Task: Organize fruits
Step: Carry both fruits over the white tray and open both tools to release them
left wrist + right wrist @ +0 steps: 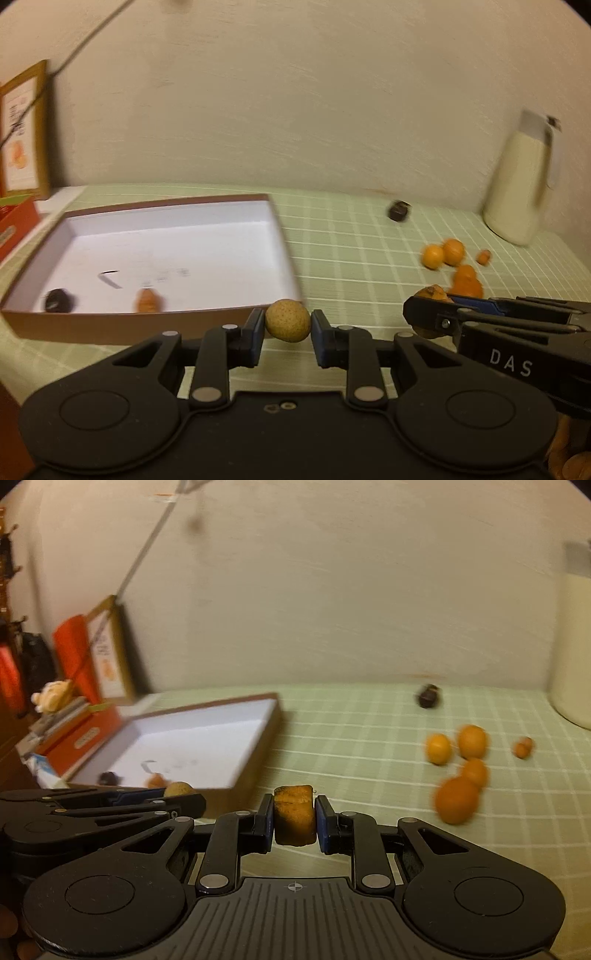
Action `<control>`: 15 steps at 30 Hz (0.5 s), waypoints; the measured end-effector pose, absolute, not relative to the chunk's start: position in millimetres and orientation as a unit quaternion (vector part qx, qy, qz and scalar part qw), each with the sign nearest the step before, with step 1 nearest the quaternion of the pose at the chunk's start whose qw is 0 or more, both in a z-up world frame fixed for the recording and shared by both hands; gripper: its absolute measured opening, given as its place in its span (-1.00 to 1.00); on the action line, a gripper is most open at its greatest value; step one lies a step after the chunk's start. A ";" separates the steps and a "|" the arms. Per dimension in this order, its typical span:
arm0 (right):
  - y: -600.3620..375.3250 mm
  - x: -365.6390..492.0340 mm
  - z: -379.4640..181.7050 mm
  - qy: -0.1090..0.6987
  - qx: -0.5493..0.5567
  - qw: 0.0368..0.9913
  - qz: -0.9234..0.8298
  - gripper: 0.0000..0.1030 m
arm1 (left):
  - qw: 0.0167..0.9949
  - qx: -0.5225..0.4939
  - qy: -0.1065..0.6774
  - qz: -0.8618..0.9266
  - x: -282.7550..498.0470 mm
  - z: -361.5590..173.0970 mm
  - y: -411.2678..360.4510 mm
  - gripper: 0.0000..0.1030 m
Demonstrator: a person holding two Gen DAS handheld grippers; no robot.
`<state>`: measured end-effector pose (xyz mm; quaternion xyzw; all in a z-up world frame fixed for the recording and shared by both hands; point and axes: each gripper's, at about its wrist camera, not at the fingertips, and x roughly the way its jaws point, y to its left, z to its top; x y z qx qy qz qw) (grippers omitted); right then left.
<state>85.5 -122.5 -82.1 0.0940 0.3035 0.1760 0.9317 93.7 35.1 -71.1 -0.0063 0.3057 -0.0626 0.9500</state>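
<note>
The table, under a green checked cloth, runs out ahead of both grippers to a pale wall. Ahead and left of them lies a shallow box, brown outside and white inside. Near its front wall sit a dark fruit and a small orange one, apart from each other. A cream jug stands far off to the right against the wall.

The left gripper is clamped on a round tan fruit, both pads pressed to its sides, just short of the box's near right corner. The right gripper is beside it on its right and is closed on a brown chunk with flat sides, held clear above the cloth.

Ahead and right of the grippers a loose cluster of oranges lies on the cloth, blurred, the biggest nearest the right gripper. A smaller brownish piece sits just right of the cluster. Farther back, near the wall, lies another dark fruit on its own.
</note>
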 end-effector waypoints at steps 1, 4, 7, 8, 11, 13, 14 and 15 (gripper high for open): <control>-115.8 85.2 -79.6 0.298 0.090 0.933 0.183 -0.55 | 0.951 -0.010 0.303 -0.055 92.1 -69.7 41.8 -0.67; -97.3 85.7 -73.5 0.283 0.087 0.933 0.205 -0.55 | 0.955 -0.018 0.294 -0.032 87.4 -65.6 60.7 -0.67; -81.1 85.8 -69.7 0.274 0.083 0.932 0.224 -0.55 | 0.957 -0.028 0.289 -0.012 82.6 -61.9 80.3 -0.67; -76.2 85.8 -68.5 0.271 0.079 0.931 0.230 -0.55 | 0.957 -0.030 0.287 -0.005 81.2 -61.2 85.7 -0.67; -61.4 87.7 -65.7 0.267 0.075 0.929 0.246 -0.55 | 0.958 -0.038 0.283 0.014 79.4 -58.9 99.9 -0.67; -52.3 86.4 -62.8 0.260 0.068 0.929 0.253 -0.55 | 0.959 -0.040 0.279 0.025 78.6 -56.5 109.2 -0.67; -48.6 86.3 -61.9 0.258 0.065 0.929 0.256 -0.55 | 0.959 -0.043 0.277 0.031 78.2 -55.2 114.3 -0.67; -44.2 86.8 -60.8 0.256 0.063 0.928 0.261 -0.55 | 0.960 -0.046 0.275 0.037 78.8 -54.7 118.2 -0.67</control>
